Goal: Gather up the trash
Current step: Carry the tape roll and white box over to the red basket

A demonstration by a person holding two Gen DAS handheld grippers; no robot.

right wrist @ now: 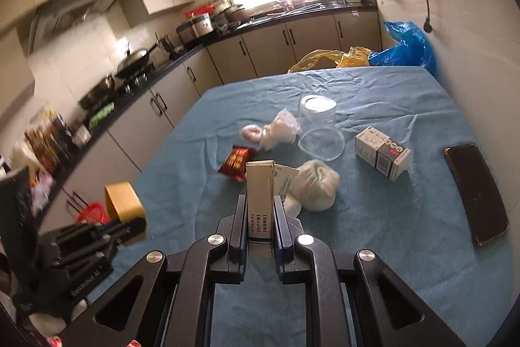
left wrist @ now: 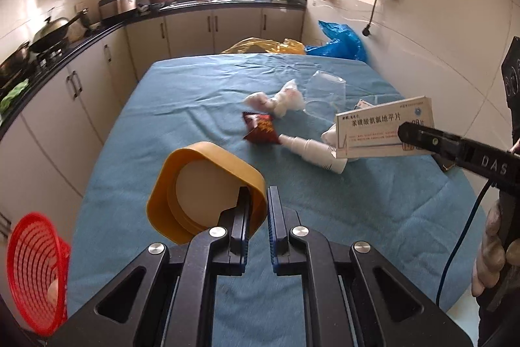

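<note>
My left gripper [left wrist: 258, 197] is shut on the rim of a yellow bin [left wrist: 208, 187], held tilted above the blue table [left wrist: 195, 106]; the bin also shows in the right wrist view [right wrist: 123, 200]. My right gripper [right wrist: 259, 204] is shut on a white medicine box [right wrist: 260, 194] and holds it above the table; the box shows in the left wrist view [left wrist: 383, 129]. On the cloth lie a red snack wrapper [left wrist: 261, 127], crumpled white wrappers [left wrist: 279, 100], a white spray bottle [left wrist: 312, 152] and a crumpled white wad [right wrist: 313, 187].
A clear plastic cup [right wrist: 320, 129] lies on its side mid-table. A second small medicine box [right wrist: 382, 153] and a black phone [right wrist: 476, 191] lie at the right. A red basket [left wrist: 32, 272] is at the left. Yellow [right wrist: 328, 57] and blue bags [right wrist: 406, 44] sit beyond the far edge.
</note>
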